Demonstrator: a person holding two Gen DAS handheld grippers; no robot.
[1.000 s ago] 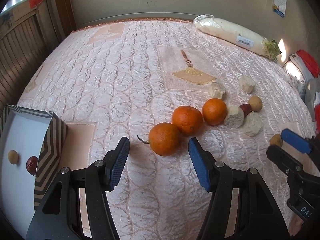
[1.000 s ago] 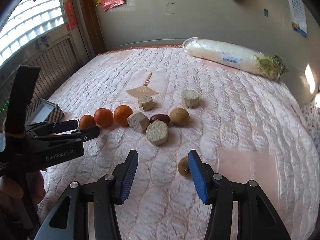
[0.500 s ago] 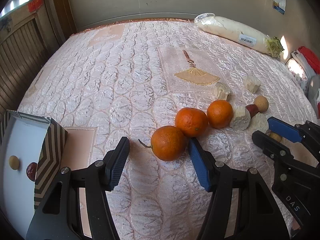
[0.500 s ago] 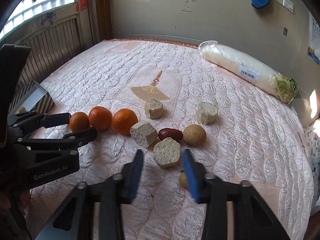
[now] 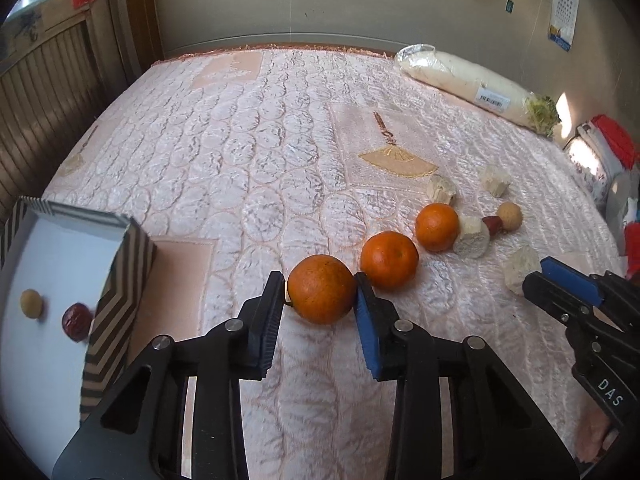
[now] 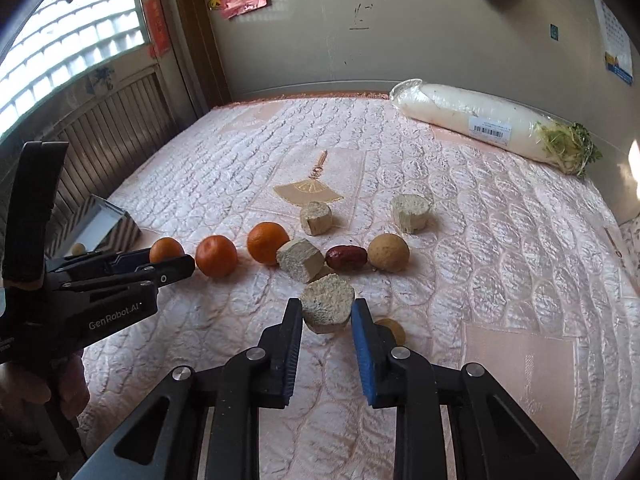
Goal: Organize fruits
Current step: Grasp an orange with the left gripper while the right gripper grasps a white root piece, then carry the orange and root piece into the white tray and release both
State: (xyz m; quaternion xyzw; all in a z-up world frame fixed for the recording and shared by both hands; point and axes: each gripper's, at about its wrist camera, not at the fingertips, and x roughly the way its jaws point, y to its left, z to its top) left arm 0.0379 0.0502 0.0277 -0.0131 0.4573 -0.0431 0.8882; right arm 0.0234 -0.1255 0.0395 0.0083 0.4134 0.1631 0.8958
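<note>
My left gripper (image 5: 320, 300) is closing its jaws on the nearest orange (image 5: 321, 294), whose sides touch both pads while it sits on the pink quilted bedspread (image 5: 240, 152) toward the near edge of the bed. Two more oranges continue the row away to the right: the middle orange (image 5: 389, 259) lies just beside my right-hand pad and the far orange (image 5: 437, 226) touches a pale chunk (image 5: 473, 237). Near the left edge of the bed stands the striped box (image 5: 120, 288), with a red date (image 5: 75, 321) and a small tan fruit (image 5: 31, 302) lying on its white floor. My right gripper (image 6: 326, 314) is clamped on a pale porous chunk (image 6: 327, 306), held at the fingertips; a small tan fruit (image 6: 394, 330) lies just behind the right-hand finger, half hidden. Beyond it, around the middle of the bed, lie another red date (image 6: 346, 257), a round tan fruit (image 6: 388, 251) beside it, and three more pale chunks. A wrapped white radish (image 6: 480, 124) lies along the far right edge, against the wall.
</note>
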